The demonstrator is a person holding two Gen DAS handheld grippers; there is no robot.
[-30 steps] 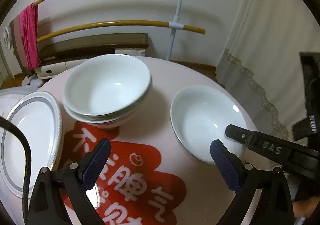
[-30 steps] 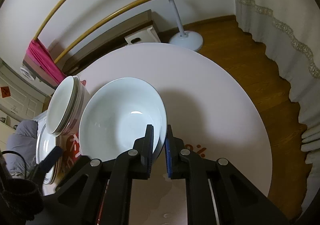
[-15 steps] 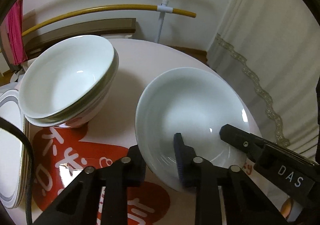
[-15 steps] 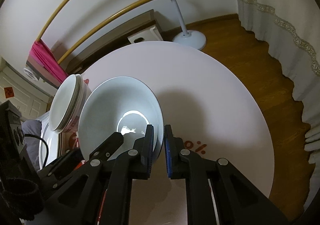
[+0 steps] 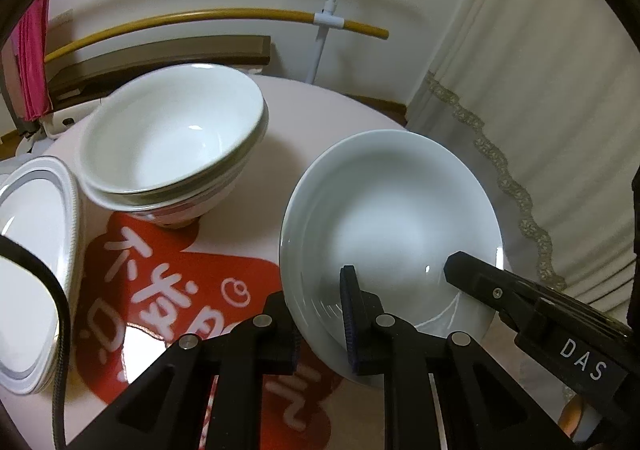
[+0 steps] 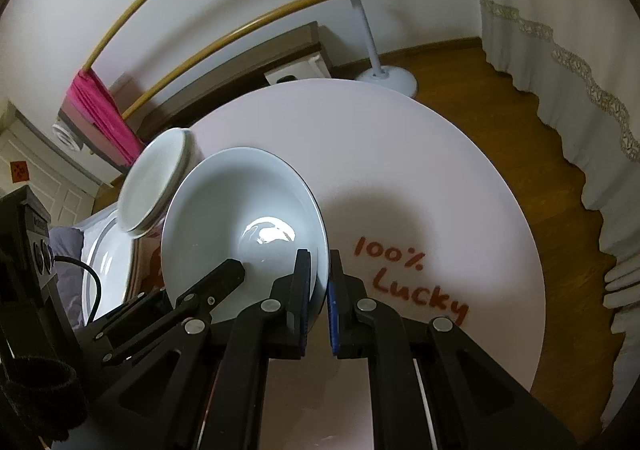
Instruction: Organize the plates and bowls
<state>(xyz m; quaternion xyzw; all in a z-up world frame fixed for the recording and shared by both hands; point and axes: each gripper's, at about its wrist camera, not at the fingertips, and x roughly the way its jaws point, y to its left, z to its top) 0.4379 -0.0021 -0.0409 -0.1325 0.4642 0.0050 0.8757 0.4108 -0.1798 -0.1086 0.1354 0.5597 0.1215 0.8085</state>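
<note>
Now both grippers grasp the same white bowl (image 5: 392, 218) at its near rim. The left gripper (image 5: 320, 314) has its jaws clenched on the rim, one blue-padded finger inside the bowl and the other outside, under the wall. The right gripper (image 6: 318, 290) is likewise clamped on the rim, with the thin white edge pinched between its two blue pads. From the left wrist view the right gripper comes in from the right of the bowl and reaches over its rim; from the right wrist view the left gripper (image 6: 192, 302) lies to the left of the bowl, one finger tip reaching into it.

The bowl is tilted, its far edge higher than the gripped edge, over the round pink table (image 6: 400, 154). Whether its base touches the table I cannot tell.

Left of the bowl, and a little farther back, stands a stack of white bowls (image 5: 172, 146), nested and leaning slightly. Left of that stack, at the table's edge, sits a pile of plates (image 5: 36, 234) with grey bands round their rims. A red printed patch with white characters (image 5: 168, 274) covers the table between the plates and the gripped bowl. Right of the bowl, red lettering (image 6: 412, 282) reads "100% Lucky".
</note>
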